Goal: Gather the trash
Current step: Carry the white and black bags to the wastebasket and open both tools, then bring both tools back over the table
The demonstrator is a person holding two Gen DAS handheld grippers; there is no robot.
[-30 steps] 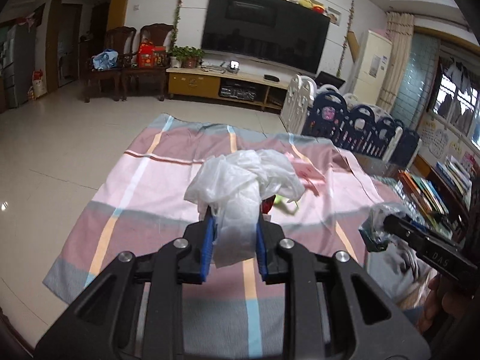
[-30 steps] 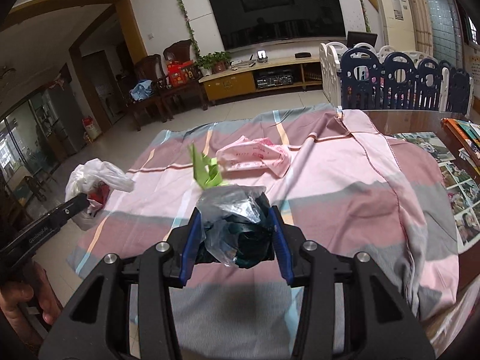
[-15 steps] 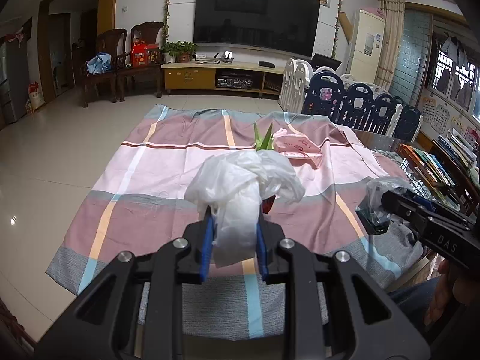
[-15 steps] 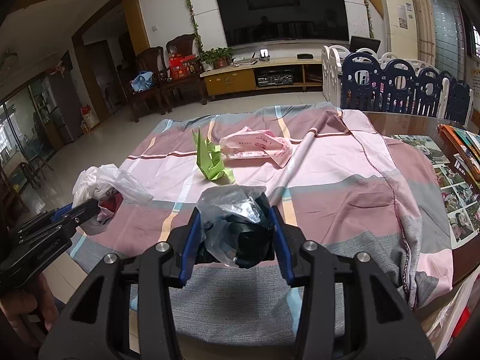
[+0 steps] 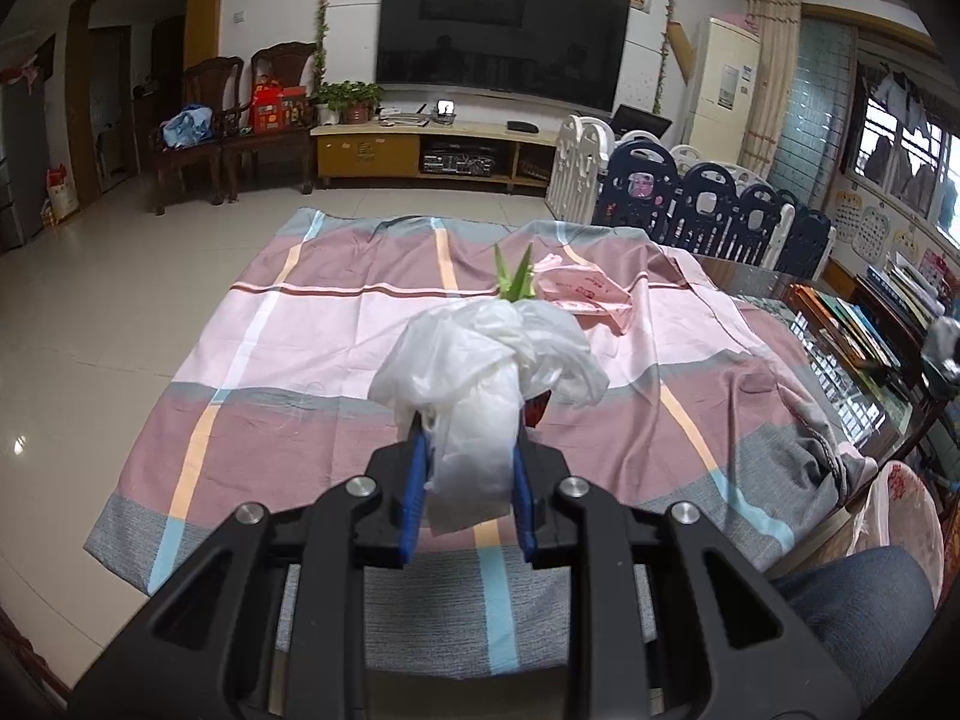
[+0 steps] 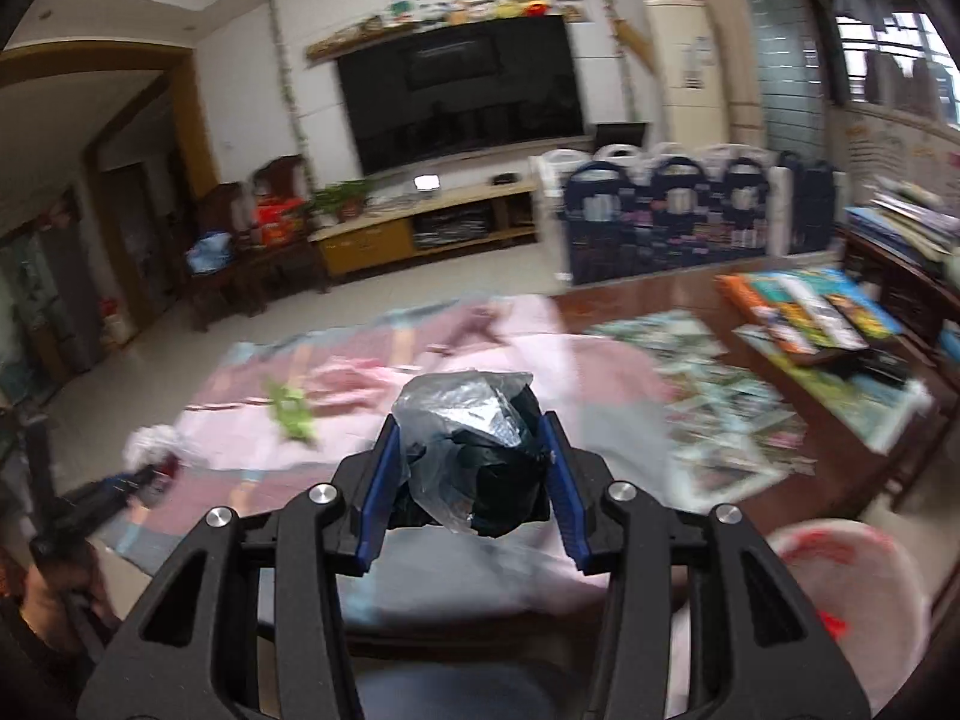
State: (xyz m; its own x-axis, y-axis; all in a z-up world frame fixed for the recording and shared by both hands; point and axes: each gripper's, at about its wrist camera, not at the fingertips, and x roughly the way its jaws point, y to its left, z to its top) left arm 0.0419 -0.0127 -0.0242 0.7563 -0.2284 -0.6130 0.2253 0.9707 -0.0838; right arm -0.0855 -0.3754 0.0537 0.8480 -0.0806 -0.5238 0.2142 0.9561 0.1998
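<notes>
My left gripper is shut on a crumpled white plastic bag and holds it above the near end of the striped pink cloth. My right gripper is shut on a wad of clear and dark green plastic, held in the air above the table's near right part. A folded green paper and a pink plastic bag lie on the cloth further back. In the blurred right wrist view the green paper lies left of centre, and the left gripper shows at the left edge.
A pink-and-white bag with red print hangs low at the near right, next to a person's knee. Books and photos cover the right part of the table. A child's fence stands behind.
My right gripper has swung to the right and risen a little with its plastic wad; it now faces the books. The left gripper has kept its place and its hold on the white bag.
</notes>
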